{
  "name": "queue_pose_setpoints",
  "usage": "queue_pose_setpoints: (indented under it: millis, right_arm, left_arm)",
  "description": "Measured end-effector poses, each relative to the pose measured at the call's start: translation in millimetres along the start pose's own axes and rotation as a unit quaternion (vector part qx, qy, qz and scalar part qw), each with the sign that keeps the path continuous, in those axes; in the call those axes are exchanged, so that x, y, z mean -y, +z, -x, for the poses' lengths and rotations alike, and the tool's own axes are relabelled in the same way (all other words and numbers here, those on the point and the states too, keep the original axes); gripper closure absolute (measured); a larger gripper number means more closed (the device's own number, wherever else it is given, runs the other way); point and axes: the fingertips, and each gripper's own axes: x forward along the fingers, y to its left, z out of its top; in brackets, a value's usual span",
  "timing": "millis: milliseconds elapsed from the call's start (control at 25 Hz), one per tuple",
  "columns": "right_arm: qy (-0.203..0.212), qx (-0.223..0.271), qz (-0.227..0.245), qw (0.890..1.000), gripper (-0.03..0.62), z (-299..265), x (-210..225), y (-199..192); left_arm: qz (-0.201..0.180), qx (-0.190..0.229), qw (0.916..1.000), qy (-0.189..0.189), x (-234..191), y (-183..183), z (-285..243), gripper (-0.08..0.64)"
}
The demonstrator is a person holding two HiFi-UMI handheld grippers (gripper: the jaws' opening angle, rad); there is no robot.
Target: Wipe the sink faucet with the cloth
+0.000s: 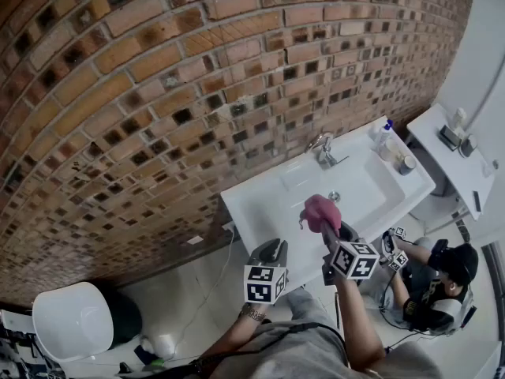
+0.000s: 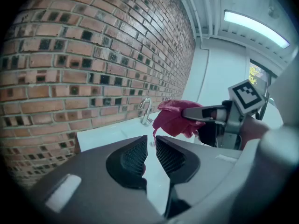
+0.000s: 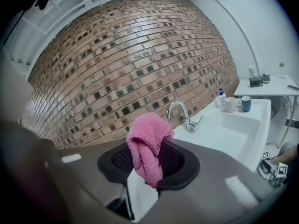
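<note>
A chrome faucet (image 1: 323,148) (image 3: 182,113) (image 2: 145,108) stands at the back of the white sink (image 1: 268,208) (image 3: 233,129) against the brick wall. My right gripper (image 1: 323,223) (image 3: 145,157) is shut on a pink cloth (image 1: 319,209) (image 3: 145,134) (image 2: 173,118), which bunches above its jaws. It hovers over the sink's front edge, short of the faucet. My left gripper (image 1: 272,251) (image 2: 150,141) hangs lower, in front of the sink's left part. Its jaws leave only a thin slit and hold nothing.
A small bottle (image 1: 384,133) and cups (image 3: 246,103) sit on the sink's right end. A white side table (image 1: 458,164) stands further right. A person (image 1: 442,279) crouches on the floor at lower right. A white bin (image 1: 75,318) stands at lower left.
</note>
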Motion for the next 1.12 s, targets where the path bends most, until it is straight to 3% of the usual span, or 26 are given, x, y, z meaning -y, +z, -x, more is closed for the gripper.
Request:
queue_pose_setpoints:
  millis: [200,360,560,880,1040,1120]
  right_arm:
    - [-0.035,-0.017,0.025,0.999,0.479,-98,103,71]
    - [-0.053,-0.058,0.071,0.994,0.479,-188,146,97]
    - [-0.040,-0.085,0.116,0.989,0.479,-256,142,86]
    - [-0.022,-0.156,0.178,0.971,0.479,-287,142,35]
    - [0.025,-0.197,0.212,0.957,0.479,-297,134,22]
    - [0.055,-0.211,0.208,0.954,0.479,-288,130,17]
  left_arm:
    - [-0.001,0.018,0.9997,0.015,-1,49,-45,0.488]
    - [-0.001,0.002,0.9991,0.041,-16,53,-60,0.489]
    - [0.008,-0.010,0.9978,0.065,-47,57,-71,0.491]
    - [0.009,-0.003,0.9971,0.076,-75,76,-89,0.492]
    - [0.012,-0.007,0.9975,0.069,-74,77,-103,0.492]
    - [0.013,-0.010,0.9977,0.065,-68,75,-107,0.492]
